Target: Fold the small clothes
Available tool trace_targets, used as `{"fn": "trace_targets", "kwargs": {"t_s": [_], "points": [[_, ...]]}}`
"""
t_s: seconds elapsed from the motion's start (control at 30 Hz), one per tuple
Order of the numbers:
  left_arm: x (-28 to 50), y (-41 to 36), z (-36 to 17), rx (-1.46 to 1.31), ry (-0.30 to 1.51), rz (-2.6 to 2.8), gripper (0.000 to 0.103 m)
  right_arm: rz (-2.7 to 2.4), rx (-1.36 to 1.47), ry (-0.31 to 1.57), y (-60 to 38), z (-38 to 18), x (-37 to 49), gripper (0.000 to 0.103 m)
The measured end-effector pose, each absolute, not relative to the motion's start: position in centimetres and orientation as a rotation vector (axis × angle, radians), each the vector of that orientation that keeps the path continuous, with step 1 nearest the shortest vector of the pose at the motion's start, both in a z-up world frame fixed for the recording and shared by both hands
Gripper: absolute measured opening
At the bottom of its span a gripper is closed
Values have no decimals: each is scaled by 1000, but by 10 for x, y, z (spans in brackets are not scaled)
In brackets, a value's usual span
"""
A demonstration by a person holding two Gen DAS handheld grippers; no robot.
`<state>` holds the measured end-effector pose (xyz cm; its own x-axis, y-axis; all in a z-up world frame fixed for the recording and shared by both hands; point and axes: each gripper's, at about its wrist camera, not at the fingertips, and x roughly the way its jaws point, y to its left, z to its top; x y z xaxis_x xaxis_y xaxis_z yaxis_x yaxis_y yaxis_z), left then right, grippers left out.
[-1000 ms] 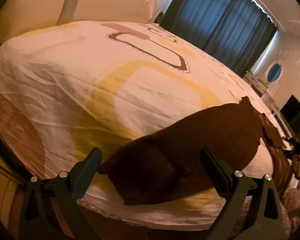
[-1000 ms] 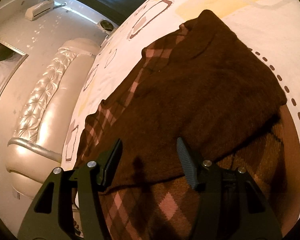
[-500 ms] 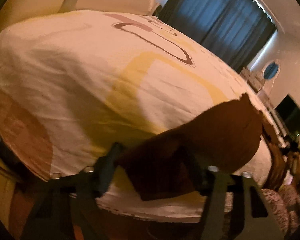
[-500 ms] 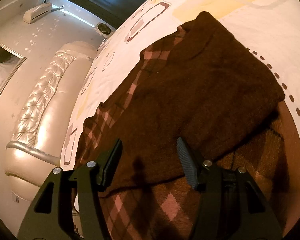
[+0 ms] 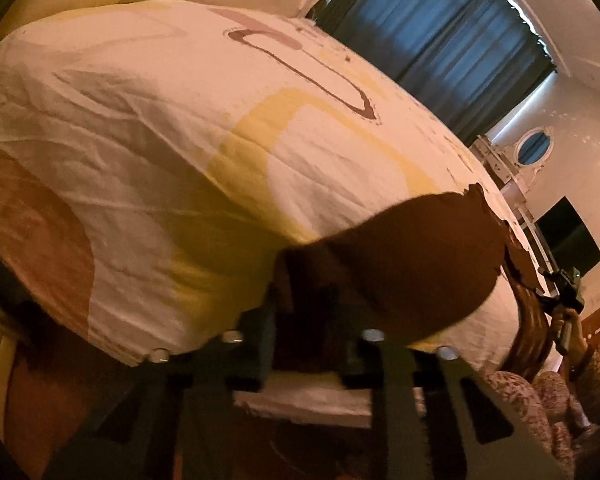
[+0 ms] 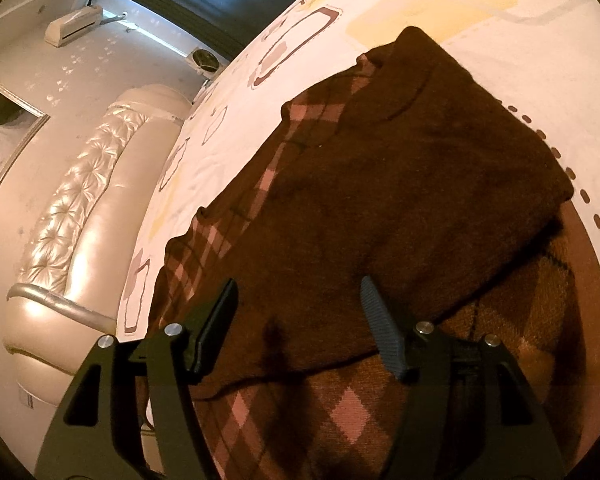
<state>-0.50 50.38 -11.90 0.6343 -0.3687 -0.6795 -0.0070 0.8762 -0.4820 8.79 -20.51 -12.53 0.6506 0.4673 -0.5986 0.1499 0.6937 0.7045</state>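
A small dark brown sweater with a pink argyle pattern lies partly folded on the bed. My right gripper is open just above its lower part, with brown knit between the fingers. In the left wrist view my left gripper is shut on a corner of the brown sweater near the bed's edge; the fingertips are hidden in the cloth. The right gripper shows far right in the left wrist view.
The bed cover is white with yellow, brown and orange shapes. A tufted headboard stands to the left in the right wrist view. Dark curtains hang behind the bed. The bed's edge is close below my left gripper.
My left gripper has closed from wide open onto the sweater's corner and moved in closer. My right gripper has stayed open and hardly moved.
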Motion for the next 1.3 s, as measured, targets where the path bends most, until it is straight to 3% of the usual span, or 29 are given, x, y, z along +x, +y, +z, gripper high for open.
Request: {"fn": "trace_targets", "kwargs": {"t_s": [0.13, 0.37, 0.8, 1.0, 1.3], "points": [[-14, 489, -92, -539, 867, -272, 6, 209, 795, 860, -205, -124, 88, 64], [-16, 418, -1, -559, 788, -440, 5, 232, 793, 850, -209, -123, 83, 64], [72, 179, 96, -568, 810, -715, 5, 288, 778, 834, -225, -108, 53, 64], [124, 43, 87, -559, 866, -840, 5, 305, 826, 799, -249, -105, 40, 64], [168, -95, -5, -471, 1034, -840, 5, 306, 889, 772, -275, -108, 33, 64]]}}
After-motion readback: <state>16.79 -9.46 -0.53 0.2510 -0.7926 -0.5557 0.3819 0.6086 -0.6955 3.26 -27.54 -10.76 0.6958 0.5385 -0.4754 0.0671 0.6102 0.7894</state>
